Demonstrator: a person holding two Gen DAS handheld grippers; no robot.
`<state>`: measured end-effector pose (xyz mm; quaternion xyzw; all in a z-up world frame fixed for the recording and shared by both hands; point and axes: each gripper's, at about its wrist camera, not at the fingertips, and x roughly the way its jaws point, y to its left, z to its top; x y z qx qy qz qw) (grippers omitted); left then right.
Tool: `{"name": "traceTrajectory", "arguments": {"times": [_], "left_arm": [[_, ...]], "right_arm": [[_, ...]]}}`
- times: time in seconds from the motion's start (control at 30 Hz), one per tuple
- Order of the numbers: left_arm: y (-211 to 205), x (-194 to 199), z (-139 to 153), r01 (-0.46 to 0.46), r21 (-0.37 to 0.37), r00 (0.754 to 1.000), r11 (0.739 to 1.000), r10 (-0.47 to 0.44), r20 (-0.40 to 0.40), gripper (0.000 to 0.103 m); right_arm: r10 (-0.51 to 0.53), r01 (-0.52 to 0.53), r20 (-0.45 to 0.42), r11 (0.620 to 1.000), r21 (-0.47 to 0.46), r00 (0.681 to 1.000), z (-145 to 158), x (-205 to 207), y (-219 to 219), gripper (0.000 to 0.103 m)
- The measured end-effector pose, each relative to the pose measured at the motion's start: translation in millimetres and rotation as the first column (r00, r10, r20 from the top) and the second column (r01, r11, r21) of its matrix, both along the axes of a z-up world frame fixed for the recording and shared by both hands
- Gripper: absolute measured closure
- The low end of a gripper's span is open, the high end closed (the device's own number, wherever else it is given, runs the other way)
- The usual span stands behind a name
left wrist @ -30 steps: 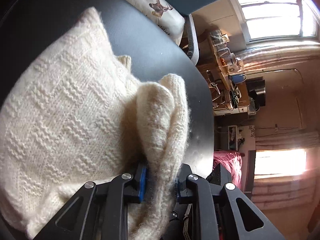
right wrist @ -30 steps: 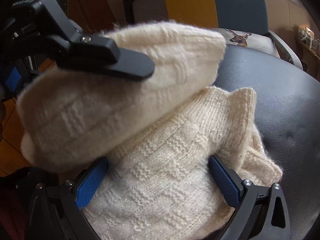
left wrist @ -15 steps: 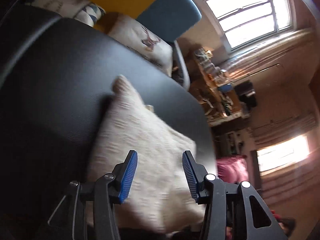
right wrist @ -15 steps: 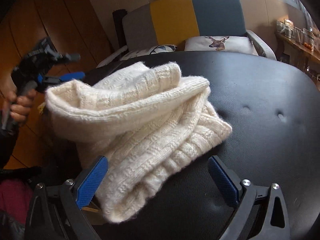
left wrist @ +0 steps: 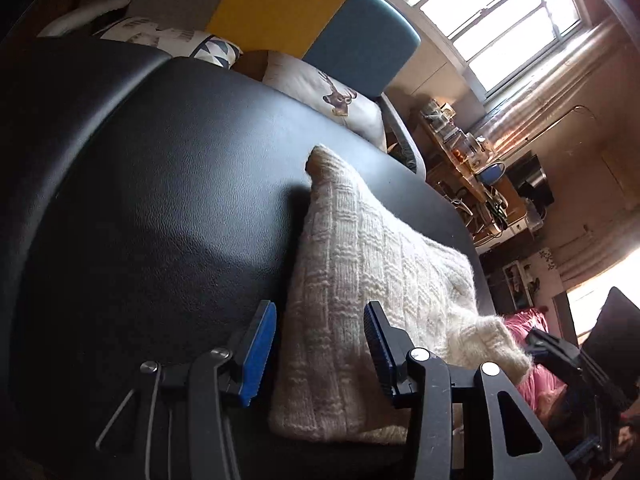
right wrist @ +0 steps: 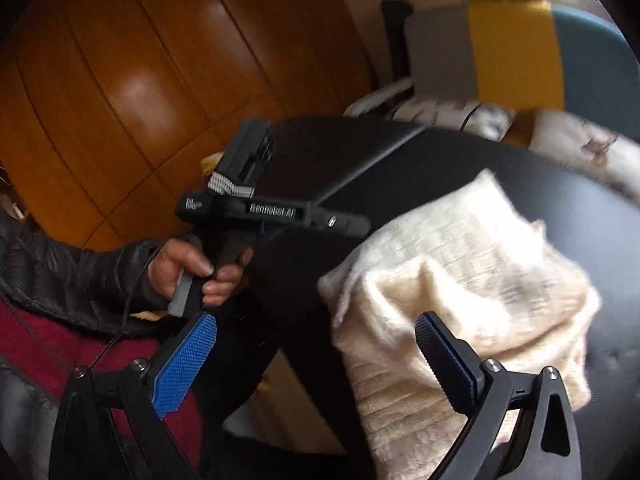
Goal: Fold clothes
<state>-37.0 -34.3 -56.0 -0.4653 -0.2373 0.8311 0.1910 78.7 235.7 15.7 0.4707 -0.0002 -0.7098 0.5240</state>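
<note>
A cream knitted sweater point(left wrist: 372, 280) lies folded in a thick bundle on the black padded surface point(left wrist: 160, 200), near its right edge. My left gripper point(left wrist: 318, 350) hovers open just short of the bundle, with nothing between its blue pads. In the right wrist view the sweater point(right wrist: 460, 260) looks blurred and sits to the right. My right gripper point(right wrist: 316, 360) is wide open and holds nothing; its right finger overlaps the knit. A hand point(right wrist: 192, 272) holds the left gripper point(right wrist: 352, 226) left of the sweater.
Behind the black surface stands a chair with a yellow and teal back point(left wrist: 320, 20), with a deer cushion point(left wrist: 332, 96) on its seat. A cluttered shelf point(left wrist: 472, 168) lies to the right. Wooden floor point(right wrist: 140, 80) and a dark sleeve point(right wrist: 80, 272) are on the left.
My left gripper let go of the sweater fold and drew back, open. The right gripper pulled away and swung left. The sweater dropped into a folded bundle.
</note>
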Motion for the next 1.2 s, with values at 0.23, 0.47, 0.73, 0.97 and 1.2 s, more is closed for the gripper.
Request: {"name": "traceTrajectory", "arguments": {"times": [0.23,0.47,0.73,0.97,1.2], "left_arm": [[54.9,8.8,-6.5,0.231,-0.052,0.971,0.972,-0.233,-0.049,0.062],[63.6,17.4,-12.5,0.337,0.019,0.939,0.941,-0.334,-0.087,0.062],[52.5,34.3,-3.8,0.351,0.041,0.927,0.936,-0.341,-0.157,0.062],[64.7,64.6,-2.5,0.51,-0.005,0.847,0.86,-0.503,-0.173,0.062],[83.6,64.7,-24.5,0.584,0.297,0.797,0.755,-0.604,-0.032,0.043]], "right_arm": [[-0.085,0.051,0.216,0.986,0.158,0.973,-82.8,4.4,15.5,0.002],[-0.395,0.426,0.256,0.901,-0.078,0.882,-54.8,33.8,100.6,0.003],[-0.599,0.701,0.405,0.693,-0.168,0.69,-58.3,-25.4,128.9,0.007],[-0.62,0.756,0.49,0.639,-0.139,0.613,-91.3,-48.4,111.5,0.079],[-0.565,0.679,0.486,0.729,-0.084,0.667,-112.6,-58.8,94.4,0.08]]}}
